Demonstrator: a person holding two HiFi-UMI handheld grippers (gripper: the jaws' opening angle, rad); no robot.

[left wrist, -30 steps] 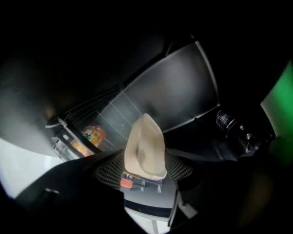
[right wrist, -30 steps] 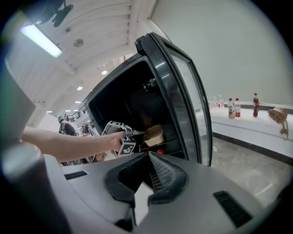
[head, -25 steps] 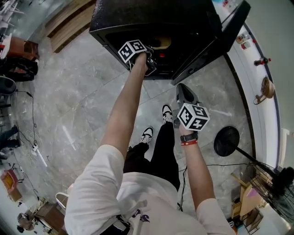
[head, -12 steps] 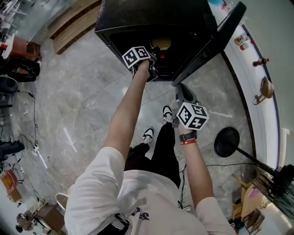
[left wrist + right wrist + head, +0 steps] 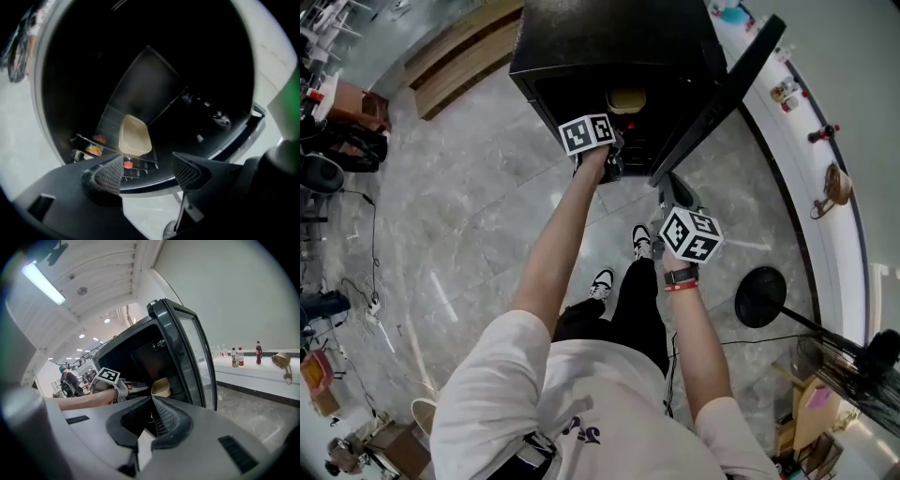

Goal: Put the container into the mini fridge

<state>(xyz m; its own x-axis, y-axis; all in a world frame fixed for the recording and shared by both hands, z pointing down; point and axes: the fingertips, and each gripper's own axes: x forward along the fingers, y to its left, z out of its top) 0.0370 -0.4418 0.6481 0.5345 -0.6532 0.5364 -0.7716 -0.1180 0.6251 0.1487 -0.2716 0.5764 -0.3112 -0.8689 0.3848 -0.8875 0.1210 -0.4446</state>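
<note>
We find the container [image 5: 135, 136] on a wire shelf [image 5: 140, 165] inside the fridge [image 5: 581, 37] — just ahead of the left gripper [image 5: 147, 171], whose jaws stand wide apart with nothing between them. By the open door [image 5: 187, 348] the right gripper [image 5: 152, 404] hangs — jaws together, empty.

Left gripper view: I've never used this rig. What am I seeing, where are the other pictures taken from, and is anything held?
No robot here: a person holds a two-jaw gripper in each hand. The head view looks down from the person's head at both arms and the black mini fridge on the floor, its door open. The left gripper view looks along the left gripper: its jaws stand wide apart and empty; beyond them the beige container sits on a wire shelf inside the fridge. The right gripper view looks along the right gripper, shut on nothing, outside by the door. So nothing is held.
</note>
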